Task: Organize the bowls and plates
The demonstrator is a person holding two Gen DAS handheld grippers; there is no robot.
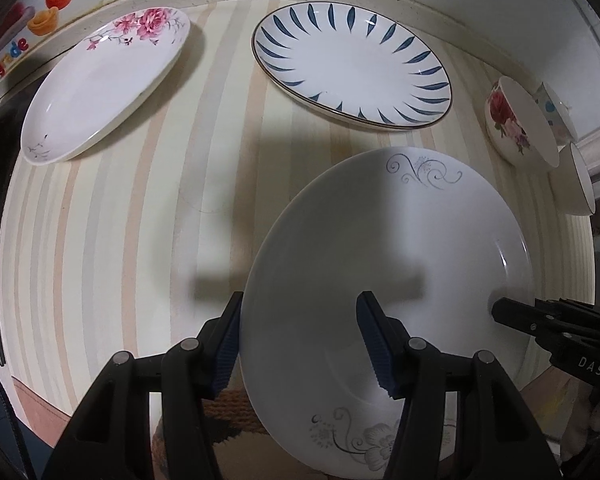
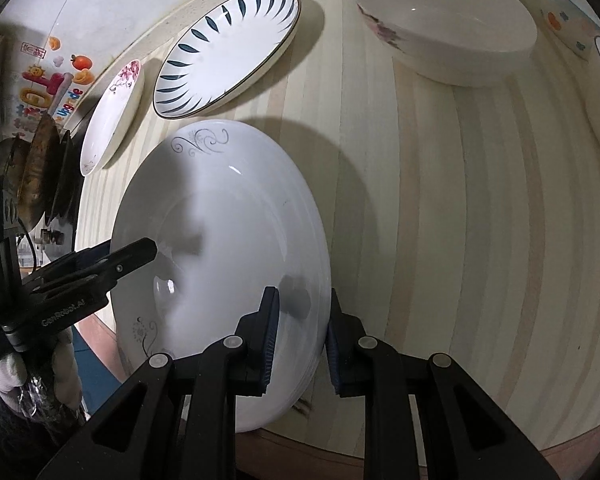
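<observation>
A white plate with grey scroll print (image 1: 380, 248) lies at the table's near edge; it also shows in the right wrist view (image 2: 228, 216). My left gripper (image 1: 300, 344) is open, its jaws astride the plate's left rim. My right gripper (image 2: 302, 340) is open around the plate's right rim, one finger over, one outside; its tip (image 1: 508, 314) shows in the left view. The left gripper (image 2: 140, 250) reaches over the plate's left side. A blue-leaf plate (image 1: 352, 64) and a pink-flower plate (image 1: 100, 84) lie farther back.
A rose-print bowl (image 1: 516, 120), a dotted bowl (image 1: 552, 108) and a plain white bowl (image 1: 578, 180) stand at the right. The striped table (image 1: 120, 240) ends close to me. A wall with stickers (image 1: 44, 12) is behind; dark pans (image 2: 40, 168) hang left.
</observation>
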